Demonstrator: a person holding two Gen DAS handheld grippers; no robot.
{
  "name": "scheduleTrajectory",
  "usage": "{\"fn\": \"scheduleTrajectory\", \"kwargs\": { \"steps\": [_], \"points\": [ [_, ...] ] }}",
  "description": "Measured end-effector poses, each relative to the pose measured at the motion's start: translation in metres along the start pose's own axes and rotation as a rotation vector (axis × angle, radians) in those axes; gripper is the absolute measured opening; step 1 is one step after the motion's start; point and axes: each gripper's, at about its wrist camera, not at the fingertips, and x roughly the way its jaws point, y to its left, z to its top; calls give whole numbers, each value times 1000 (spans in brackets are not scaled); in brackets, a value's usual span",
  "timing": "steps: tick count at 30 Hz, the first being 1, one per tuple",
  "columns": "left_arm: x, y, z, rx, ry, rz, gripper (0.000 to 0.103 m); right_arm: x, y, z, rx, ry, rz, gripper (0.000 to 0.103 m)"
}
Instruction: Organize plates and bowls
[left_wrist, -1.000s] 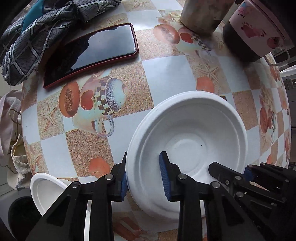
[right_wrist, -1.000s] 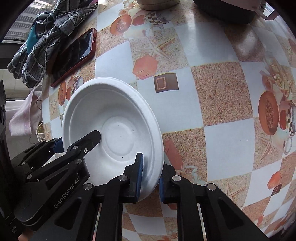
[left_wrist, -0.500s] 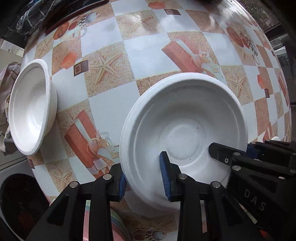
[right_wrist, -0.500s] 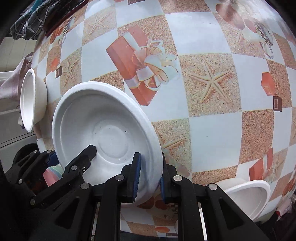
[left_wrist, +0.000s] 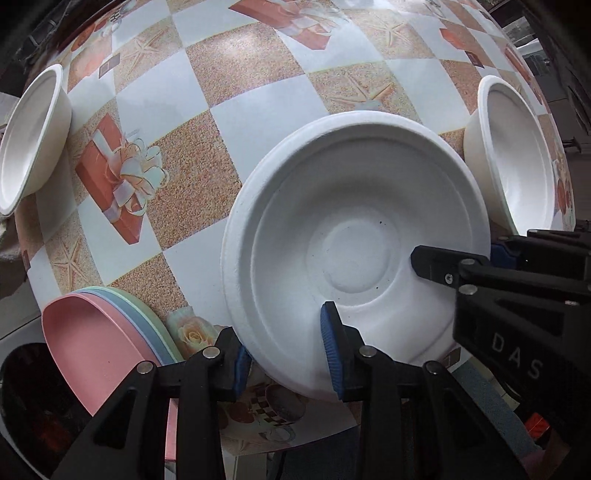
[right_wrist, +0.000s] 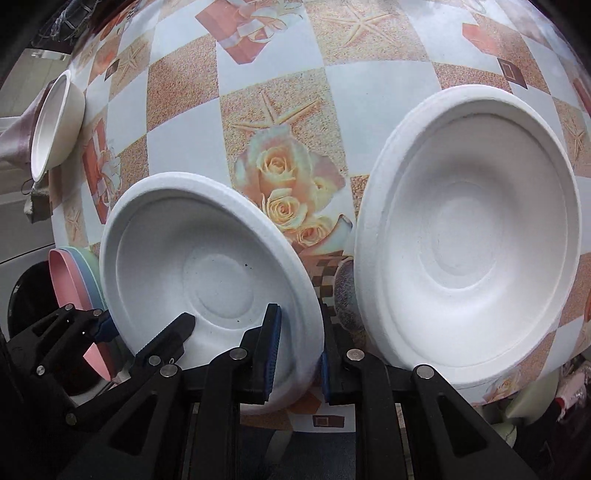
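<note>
- The right gripper (right_wrist: 295, 350) pinches the near rim of a white plate (right_wrist: 207, 266), one blue pad inside the dish and the other under the rim.
- The left gripper (left_wrist: 286, 360) straddles the opposite rim of the same white plate (left_wrist: 354, 236); its jaws have just been opening a little, and whether its pads still press on the rim cannot be told.
- The plate is a shallow, round, matte white dish with a raised rim, stepped rings in the well and a few dark specks. It is held between the two grippers above the near edge of the table (left_wrist: 258, 110).
- A second white plate (right_wrist: 469, 236) of the same make lies on the table just to the right of the held one.
- A stack of pink, blue and green plates (left_wrist: 99, 332) sits at the near left edge.
- A white bowl (left_wrist: 31, 133) stands tilted at the far left edge.
- The table wears a checked cloth printed with starfish, gift boxes and roses.
</note>
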Motion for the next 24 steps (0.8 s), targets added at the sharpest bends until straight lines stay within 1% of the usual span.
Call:
{"fn": "scheduleTrajectory", "kwargs": {
  "steps": [4, 6, 7, 9, 10, 13, 15, 16, 18, 20, 22, 23, 24],
  "points": [
    [7, -11, -14, 22, 17, -19, 37, 3, 0, -9, 8, -2, -6, 20],
    [9, -7, -23, 21, 21, -25, 37, 2, 1, -10, 9, -6, -7, 20],
    [8, -5, -25, 22, 18, -25, 37, 5, 6, -17, 6, -10, -6, 20],
    [0, 1, -28, 24, 5, -23, 37, 1, 11, -18, 7, -22, -2, 20],
    [-4, 0, -29, 23, -3, -23, 37, -4, 6, -9, 9, -28, 1, 20],
    [-15, 1, -28, 22, -29, -25, 37, -14, 10, -8, 8, -54, 5, 20],
    [-25, -1, -34, 27, -50, -27, 37, -22, 12, -7, 10, -74, 7, 20],
    [-28, -2, -35, 30, -60, -28, 37, -30, 15, -1, 14, -84, 8, 20],
    [-37, -9, -37, 40, -80, -28, 37, -42, 12, -3, 21, -103, 13, 20],
    [-53, 0, -45, 54, -101, -30, 37, -51, 10, -9, 31, -123, 16, 20],
    [-67, -5, -38, 77, -121, -25, 37, -63, 2, -10, 47, -142, 19, 20],
    [-75, -8, -30, 90, -131, -24, 37, -63, -3, -18, 55, -153, 21, 20],
    [-78, -13, -28, 102, -141, -25, 37, -69, -9, -21, 66, -163, 22, 20]
  ]
}}
